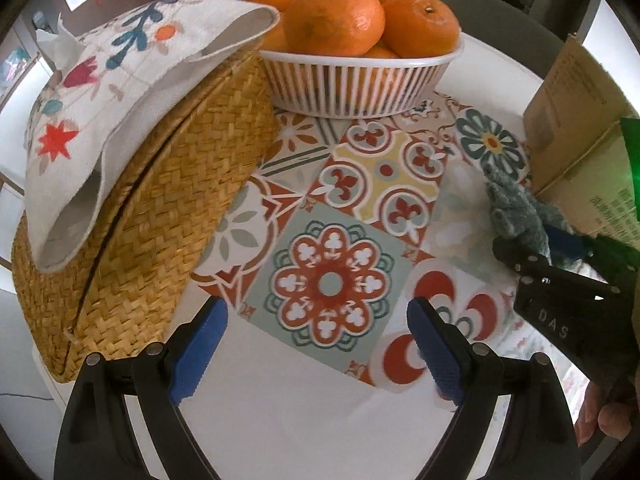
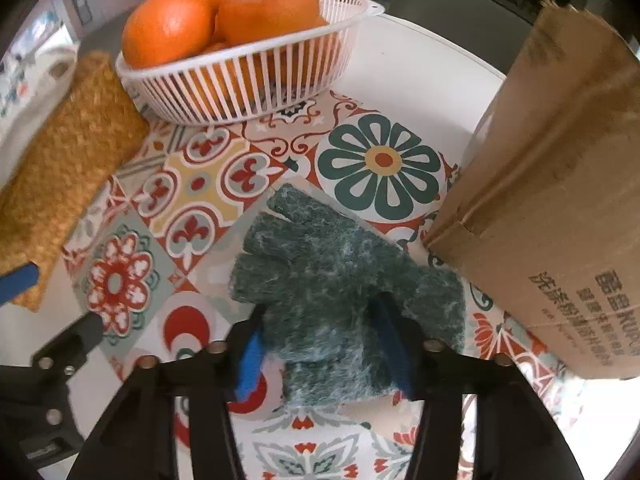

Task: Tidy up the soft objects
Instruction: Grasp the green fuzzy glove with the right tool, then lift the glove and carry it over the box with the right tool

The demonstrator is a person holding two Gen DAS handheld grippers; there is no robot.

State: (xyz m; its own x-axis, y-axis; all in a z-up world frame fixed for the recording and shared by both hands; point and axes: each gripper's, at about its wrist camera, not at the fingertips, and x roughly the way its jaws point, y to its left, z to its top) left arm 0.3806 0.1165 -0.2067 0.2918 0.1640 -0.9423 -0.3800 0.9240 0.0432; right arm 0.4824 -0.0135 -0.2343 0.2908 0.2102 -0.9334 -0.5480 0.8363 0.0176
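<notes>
A fuzzy dark green glove (image 2: 332,280) is pinched at its cuff between the blue pads of my right gripper (image 2: 324,344) and hangs over the patterned tablecloth (image 2: 200,184). In the left wrist view the glove (image 1: 516,208) shows at the right, held by the right gripper (image 1: 560,256). My left gripper (image 1: 316,344) is open and empty over the tablecloth (image 1: 332,280). A woven straw box (image 1: 152,216) stands to its left, with an embroidered white cloth (image 1: 100,96) draped over the top. The box also shows in the right wrist view (image 2: 60,172).
A white slatted basket (image 1: 360,84) of oranges (image 1: 336,20) stands at the back; it also shows in the right wrist view (image 2: 240,80). A cardboard box (image 2: 560,200) stands at the right, close to the glove, and shows in the left wrist view (image 1: 580,128).
</notes>
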